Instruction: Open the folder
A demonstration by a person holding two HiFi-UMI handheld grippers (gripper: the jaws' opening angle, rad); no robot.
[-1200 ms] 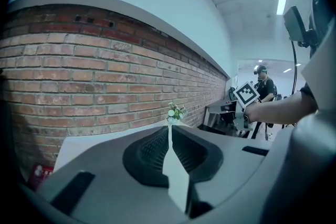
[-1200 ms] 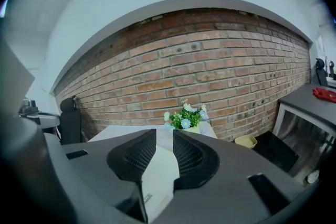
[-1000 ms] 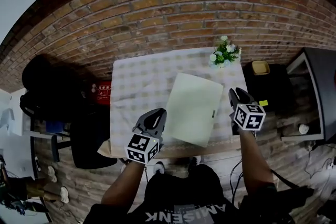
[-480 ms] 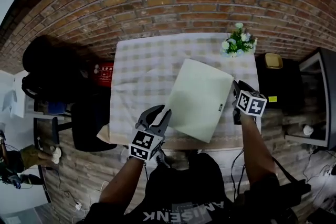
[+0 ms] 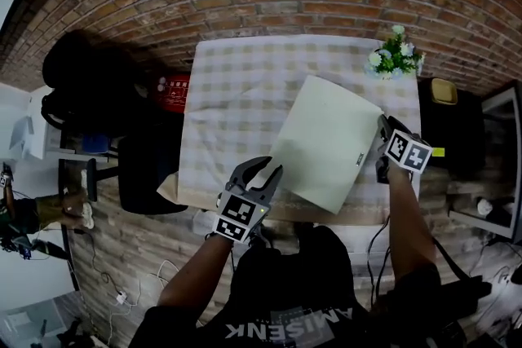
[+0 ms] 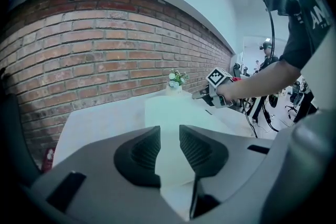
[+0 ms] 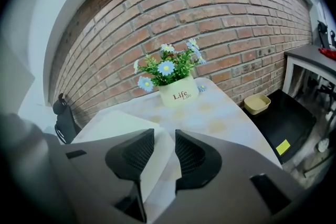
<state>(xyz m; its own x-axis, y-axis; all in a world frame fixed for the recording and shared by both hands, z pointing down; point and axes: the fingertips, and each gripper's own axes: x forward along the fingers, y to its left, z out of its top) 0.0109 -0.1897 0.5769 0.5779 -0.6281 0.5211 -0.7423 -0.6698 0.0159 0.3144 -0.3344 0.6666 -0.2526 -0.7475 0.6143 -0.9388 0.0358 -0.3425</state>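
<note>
A smooth, pale rectangular folder (image 5: 326,144) lay on the checked tabletop (image 5: 228,90). The left gripper (image 5: 263,168) and right gripper (image 5: 382,125), jaws just opening slightly, held nothing.

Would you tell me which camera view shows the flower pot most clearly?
The right gripper view: the flower pot stands close and unobstructed, its print legible. The head view shows it small, from above, mostly under its flowers; the left gripper view shows it tiny and distant.

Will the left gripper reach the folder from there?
Probably yes. The left gripper has just been opening its jaws, nothing between them, and the folder lies right ahead with nothing in the way.
</note>
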